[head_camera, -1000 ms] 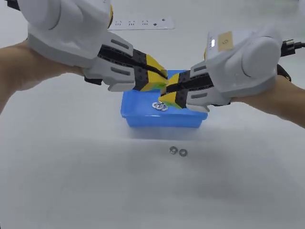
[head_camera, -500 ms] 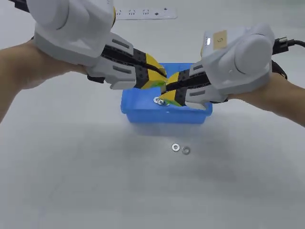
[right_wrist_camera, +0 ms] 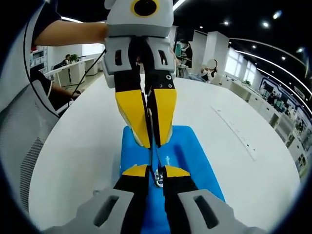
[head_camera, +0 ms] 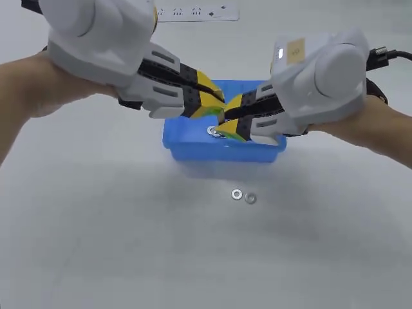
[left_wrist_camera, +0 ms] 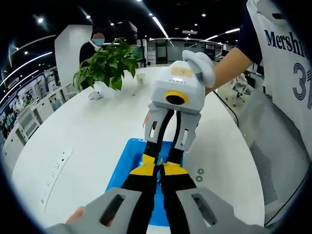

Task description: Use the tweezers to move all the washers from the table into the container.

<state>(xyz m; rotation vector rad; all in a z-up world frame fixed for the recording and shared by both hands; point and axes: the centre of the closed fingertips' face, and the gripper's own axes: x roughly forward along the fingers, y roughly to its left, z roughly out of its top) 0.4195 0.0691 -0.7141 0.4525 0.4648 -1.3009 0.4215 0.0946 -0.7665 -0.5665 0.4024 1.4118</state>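
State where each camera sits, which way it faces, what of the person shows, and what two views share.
Head view: on the headset, looking down at the blue container; both forearms show, holding the left gripper and right gripper.
Left gripper view: on the left gripper, facing the right gripper over the container; an arm and shirt at right.
Right gripper view: on the right gripper, facing the left gripper, shut on the tweezers; an arm upper left.
Shared: head and left gripper views show two washers on the table.
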